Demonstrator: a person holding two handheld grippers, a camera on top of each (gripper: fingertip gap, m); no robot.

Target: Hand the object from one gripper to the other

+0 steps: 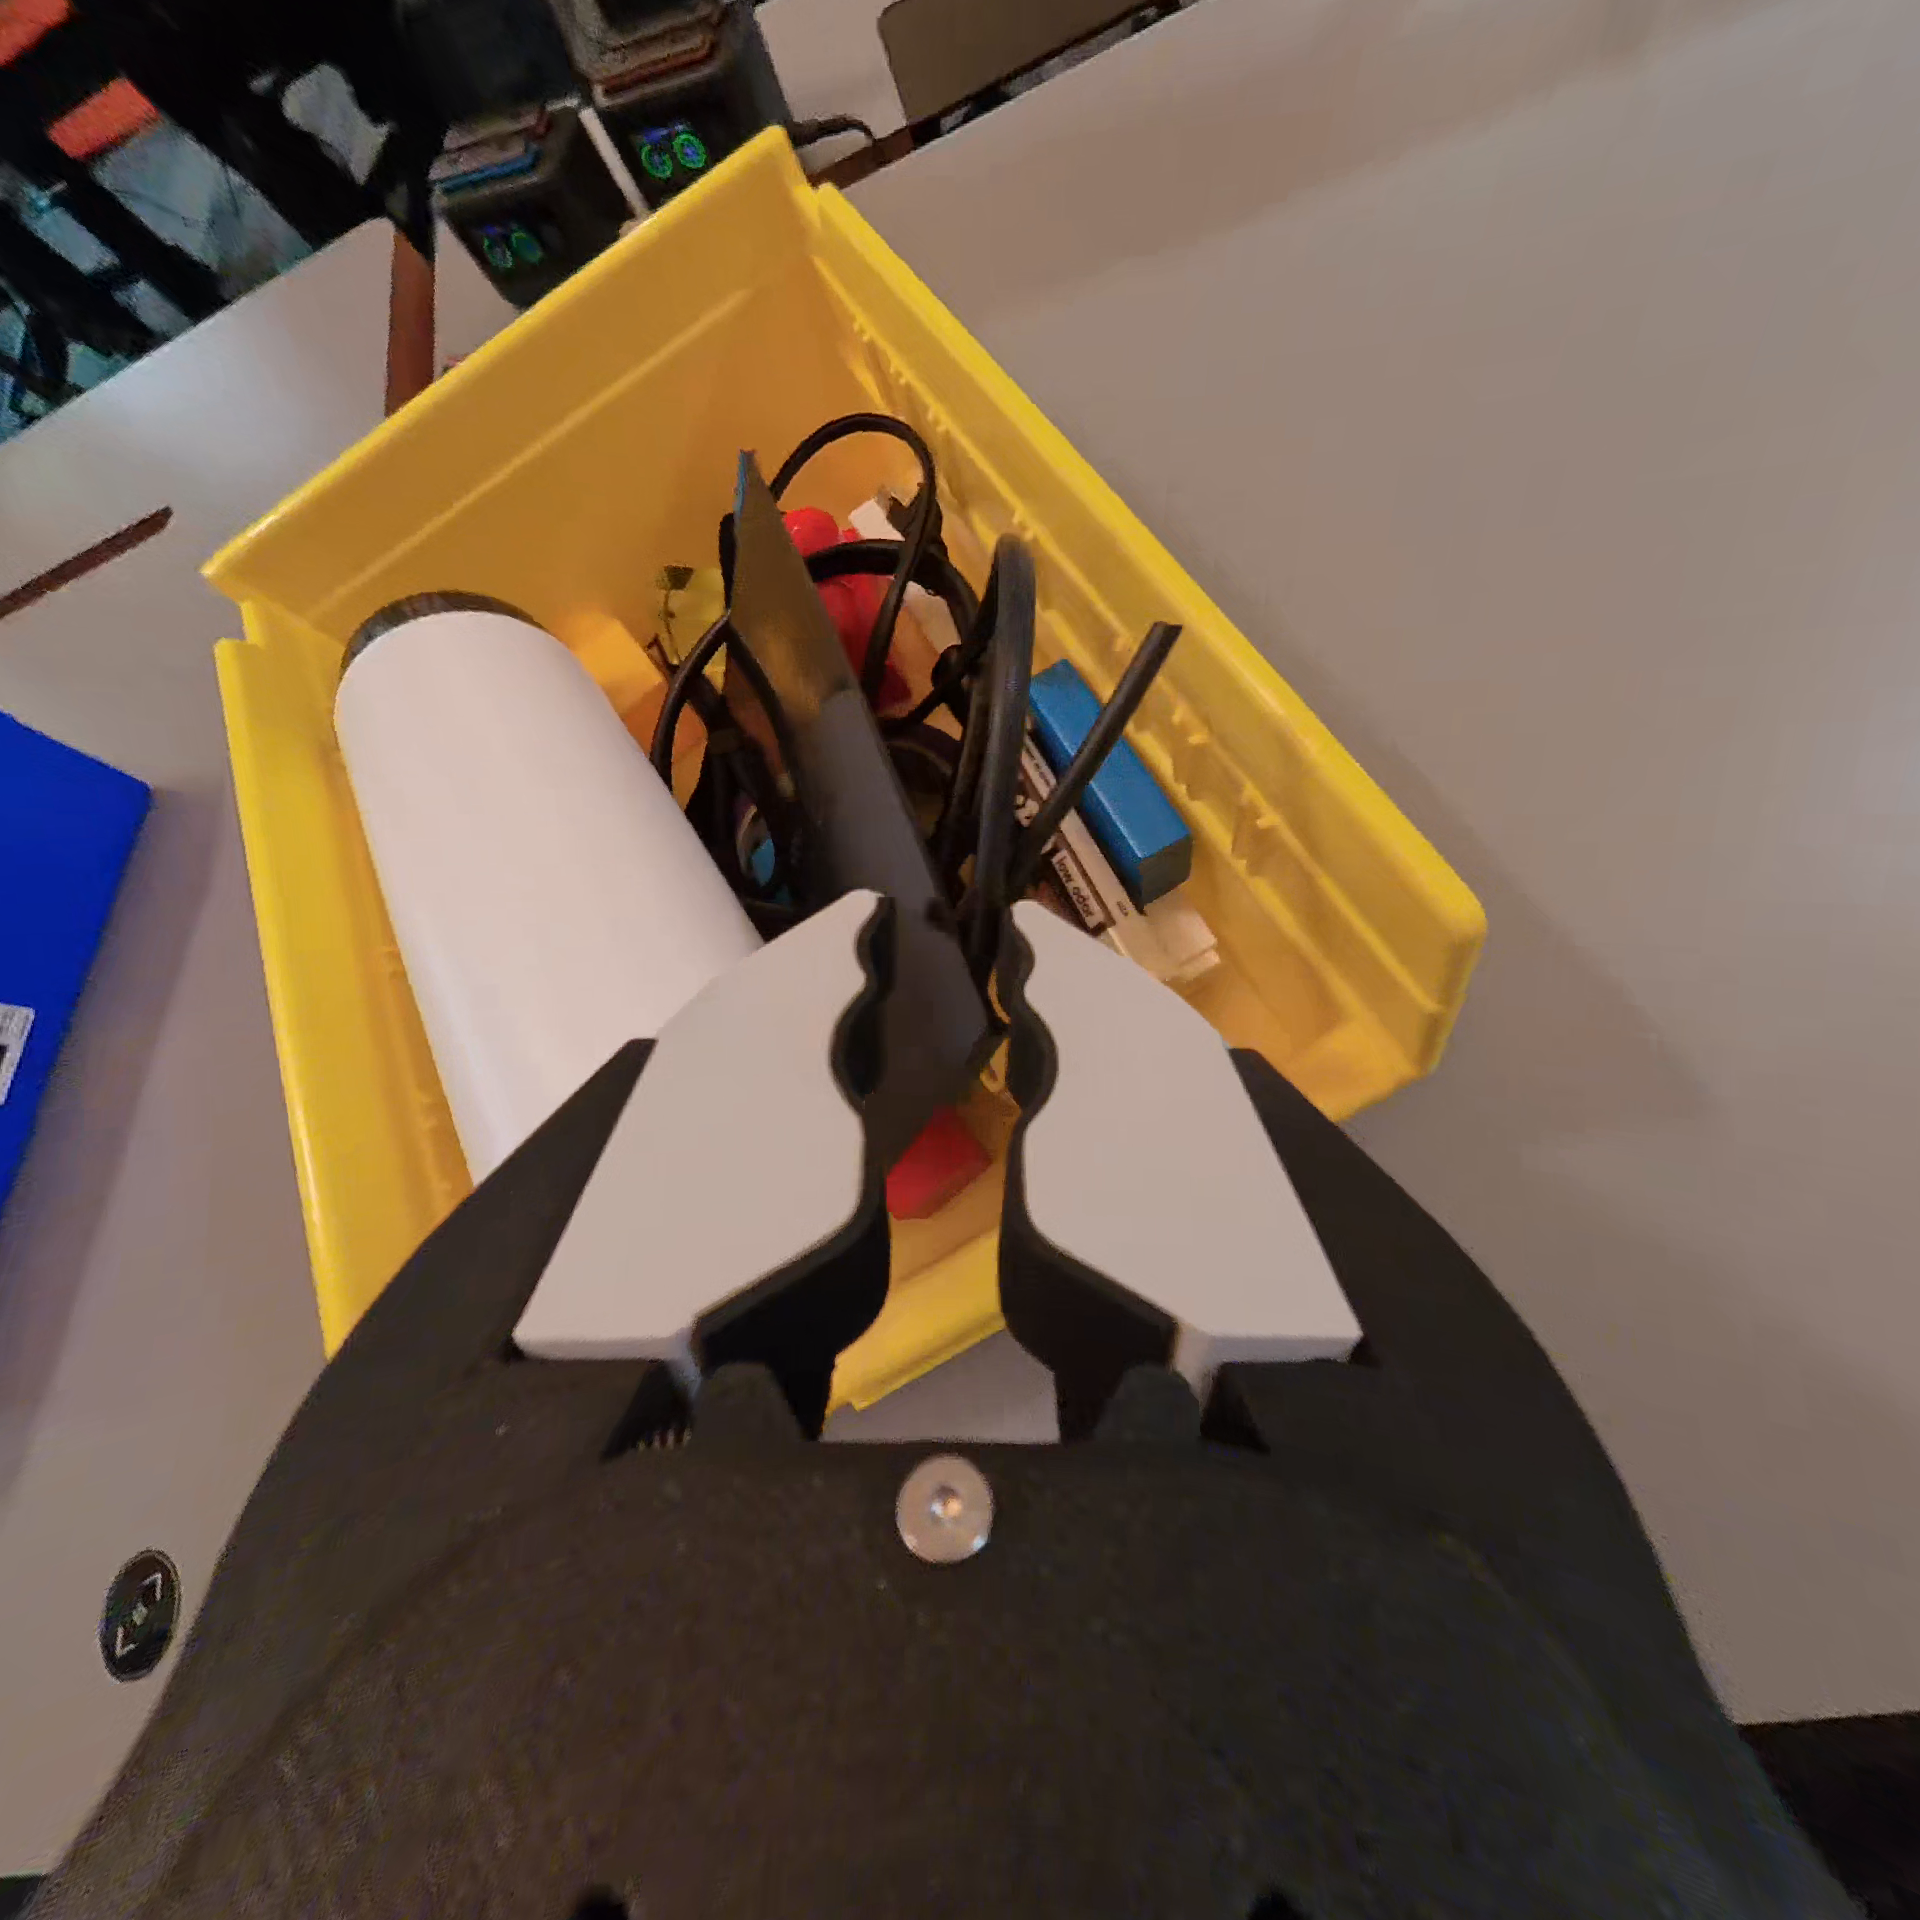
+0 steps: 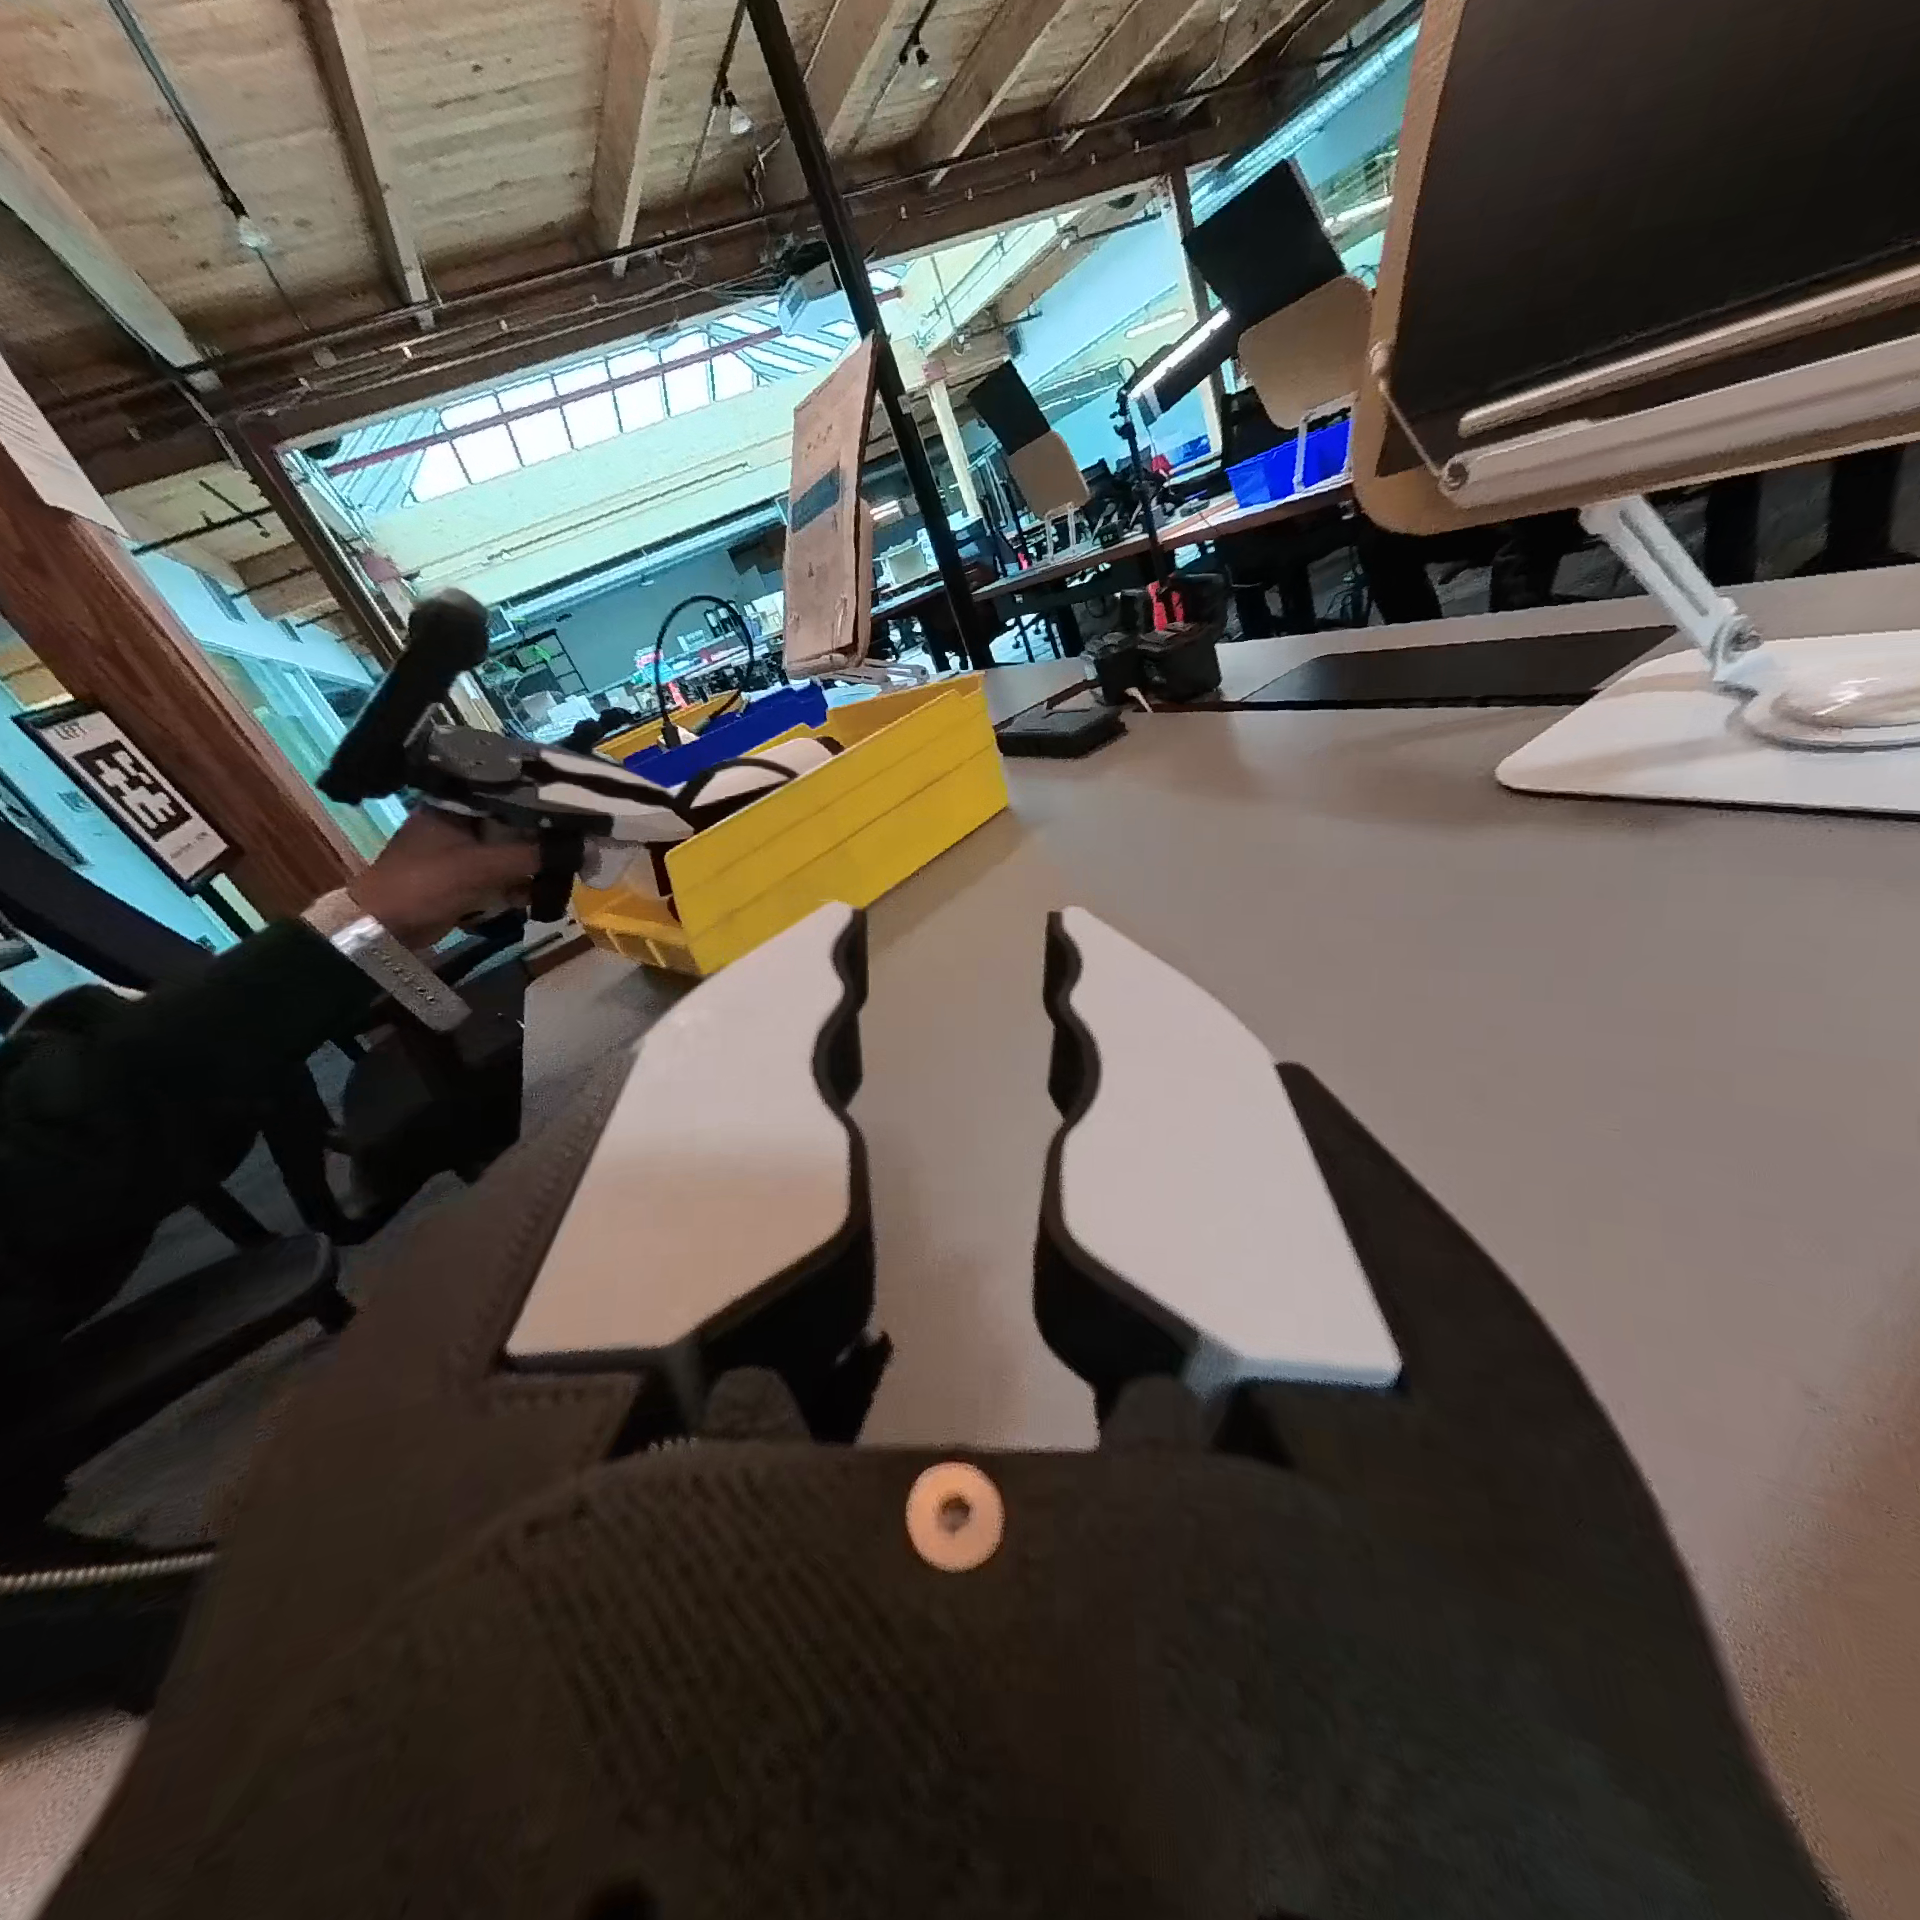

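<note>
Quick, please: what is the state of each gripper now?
Left gripper: jaws closed on the flat black object over the yellow bin.
Right gripper: open, empty.

An open-plan workshop-style office under an exposed timber-beam ceiling (image 2: pixel 499 114), with rows of long work desks (image 2: pixel 1195 540) receding toward tall windows. A silver-footed computer monitor (image 2: pixel 1662 239) stands on the grey desk (image 2: pixel 1455 1039) beside a yellow plastic parts bin (image 2: pixel 831 821) of cables and tools.
</note>
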